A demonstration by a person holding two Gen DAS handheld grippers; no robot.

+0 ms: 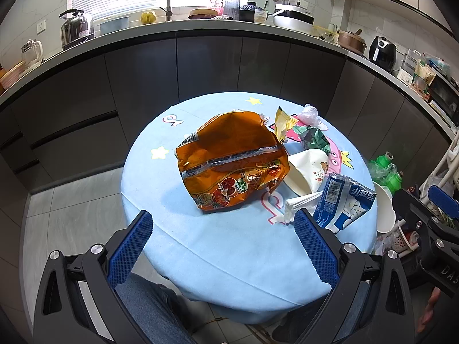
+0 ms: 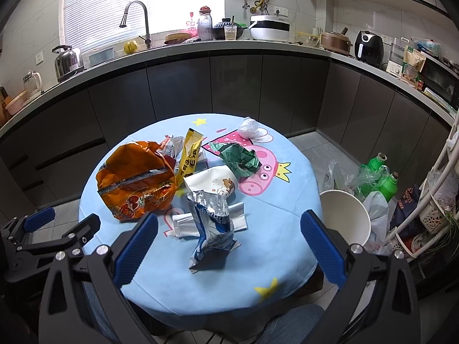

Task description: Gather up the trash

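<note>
your left tool (image 1: 223, 240) hangs above the near edge of the round tabletop (image 1: 229, 258), its two blue-padded fingers (image 1: 130, 249) spread wide with nothing between them. your right tool (image 2: 229, 243) is likewise spread wide and empty, its fingers (image 2: 322, 249) flanking the near part of the same tabletop; its dark frame also shows at the right edge of the left wrist view.

the trash lies scattered on the light blue cartoon-print cloth. the large orange snack bag (image 1: 229, 160) sits left of centre, crumpled and puffed. just beside it on the right lies a white paper cup (image 1: 308, 170) on its side, mouth turned toward you. a blue and white wrapper (image 2: 213, 223) with a silver inside stands crumpled nearest your right tool, resting on a flat white wrapper (image 2: 183, 220). behind the cup sits a green crumpled wrapper (image 2: 239, 157), and beside it a yellow sachet (image 2: 190, 152) leans against the orange bag. a ball of clear plastic (image 2: 249, 127) lies at the far edge of the tabletop.

off the tabletop on the right, a white paper bucket (image 2: 345, 215) stands just beside the cloth's edge, open mouth up. beyond it, green bottles (image 2: 383, 177) sit in a clear plastic bag on the floor.

a grey kitchen counter (image 2: 229, 47) runs behind, carrying a kettle (image 2: 66, 61), a tap (image 2: 137, 20), a rice cooker (image 2: 268, 30) and an air fryer (image 2: 368, 47).
</note>
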